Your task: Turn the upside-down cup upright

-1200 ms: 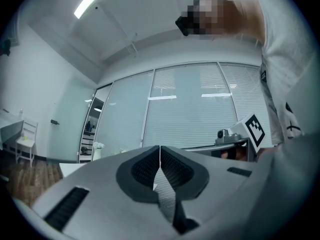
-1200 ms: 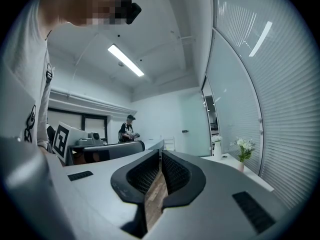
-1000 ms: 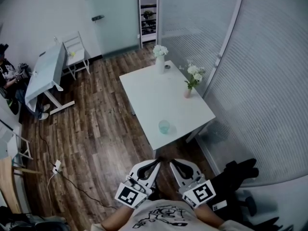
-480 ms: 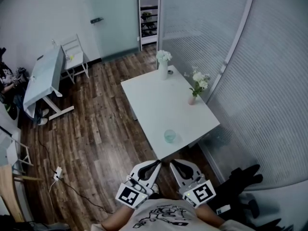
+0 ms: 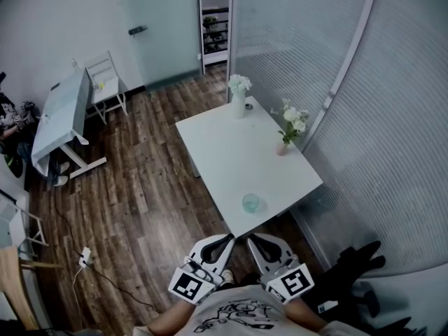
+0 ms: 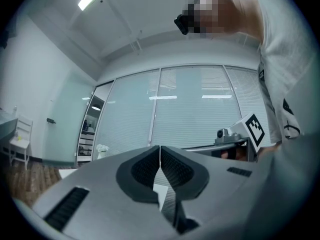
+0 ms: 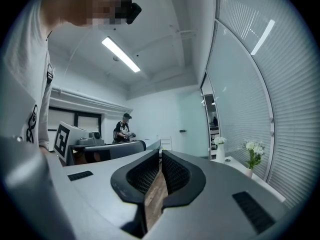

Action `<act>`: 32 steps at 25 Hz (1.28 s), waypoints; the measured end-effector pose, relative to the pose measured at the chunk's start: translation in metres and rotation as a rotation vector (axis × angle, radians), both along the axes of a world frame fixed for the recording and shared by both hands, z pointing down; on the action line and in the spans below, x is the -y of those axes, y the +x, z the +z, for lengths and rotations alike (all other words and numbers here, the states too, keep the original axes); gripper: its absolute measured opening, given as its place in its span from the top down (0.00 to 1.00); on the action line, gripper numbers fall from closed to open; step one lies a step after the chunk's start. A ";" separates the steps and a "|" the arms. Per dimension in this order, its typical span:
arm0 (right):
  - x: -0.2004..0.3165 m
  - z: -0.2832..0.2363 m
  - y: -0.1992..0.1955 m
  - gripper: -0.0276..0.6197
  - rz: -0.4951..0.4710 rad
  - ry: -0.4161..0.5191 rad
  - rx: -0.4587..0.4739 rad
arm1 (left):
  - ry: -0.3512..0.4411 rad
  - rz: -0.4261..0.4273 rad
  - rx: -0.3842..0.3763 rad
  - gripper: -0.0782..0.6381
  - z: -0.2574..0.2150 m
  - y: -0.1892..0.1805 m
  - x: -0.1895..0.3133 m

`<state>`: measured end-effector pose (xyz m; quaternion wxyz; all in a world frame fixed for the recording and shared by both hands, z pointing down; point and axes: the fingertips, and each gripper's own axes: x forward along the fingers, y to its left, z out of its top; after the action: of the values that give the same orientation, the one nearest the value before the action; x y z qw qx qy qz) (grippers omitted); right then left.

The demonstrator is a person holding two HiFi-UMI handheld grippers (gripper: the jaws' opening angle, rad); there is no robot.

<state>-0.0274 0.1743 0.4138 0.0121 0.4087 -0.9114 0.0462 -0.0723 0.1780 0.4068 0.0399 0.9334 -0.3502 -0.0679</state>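
Observation:
A small pale green cup (image 5: 250, 202) stands on the white table (image 5: 231, 145), close to its near corner; from this distance I cannot tell which way up it is. Both grippers are held side by side at the bottom of the head view, short of the table and pointing toward it. My left gripper (image 5: 229, 239) (image 6: 160, 149) is shut with nothing between its pads. My right gripper (image 5: 250, 239) (image 7: 160, 153) is shut and empty too. Neither gripper view shows the cup.
A white vase of flowers (image 5: 239, 102) stands at the table's far corner and a small pink vase (image 5: 282, 148) by its right edge. Blinds run along the right. A folding table (image 5: 59, 114), a chair (image 5: 105, 75) and a floor cable (image 5: 85, 256) lie left.
The table and cup have slid lower and nearer in the head view. Both grippers keep their places at the bottom of that view, still shut.

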 end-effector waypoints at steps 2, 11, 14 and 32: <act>0.003 0.003 0.000 0.89 0.005 -0.005 -0.001 | -0.010 0.002 -0.001 0.88 0.004 0.000 0.002; 0.018 0.006 0.009 0.89 0.016 -0.012 0.008 | -0.018 0.004 -0.008 0.88 0.009 0.008 0.018; 0.027 0.008 0.014 0.89 0.016 -0.018 0.008 | -0.029 0.012 -0.001 0.88 0.012 0.015 0.025; 0.117 0.001 0.054 0.89 0.026 0.011 0.012 | -0.003 0.004 0.007 0.88 0.001 0.050 0.117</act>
<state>0.0261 0.0578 0.4146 0.0038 0.4201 -0.9064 0.0438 -0.0219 0.0612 0.4076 0.0400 0.9342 -0.3486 -0.0643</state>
